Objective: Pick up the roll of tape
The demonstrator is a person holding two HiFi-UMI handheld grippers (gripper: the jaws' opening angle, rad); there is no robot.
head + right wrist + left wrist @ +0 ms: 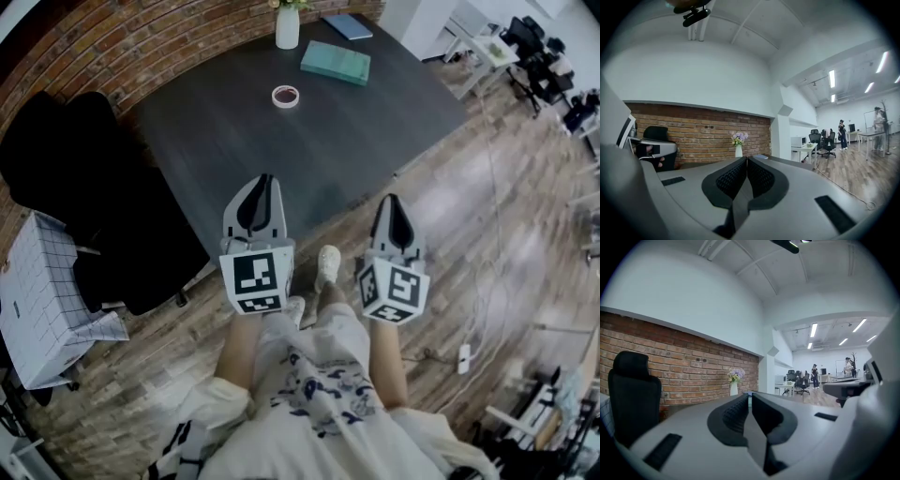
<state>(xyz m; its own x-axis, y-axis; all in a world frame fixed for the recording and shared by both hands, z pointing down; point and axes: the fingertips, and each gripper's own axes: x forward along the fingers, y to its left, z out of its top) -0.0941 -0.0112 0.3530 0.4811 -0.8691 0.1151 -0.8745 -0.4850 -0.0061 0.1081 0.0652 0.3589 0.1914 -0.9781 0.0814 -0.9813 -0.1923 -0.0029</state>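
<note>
The roll of tape [286, 96], a pale ring with a reddish centre, lies flat on the dark table [281, 150] toward its far side. My left gripper [264, 181] hangs over the table's near edge, shut and empty. To its right my right gripper [392, 202] is over the wooden floor just off the table's corner, its jaws closed together with nothing held. Both point level toward the table, well short of the tape. In the gripper views the tape is hidden behind the jaws; the left gripper [750, 397] and the right gripper [746, 159] show pads pressed together.
A white vase with flowers [287, 25], a teal book [336, 62] and a blue notebook [348, 26] sit at the table's far end. A black office chair [84, 187] stands at the left beside a white box [42, 300]. A brick wall [112, 47] runs behind the table.
</note>
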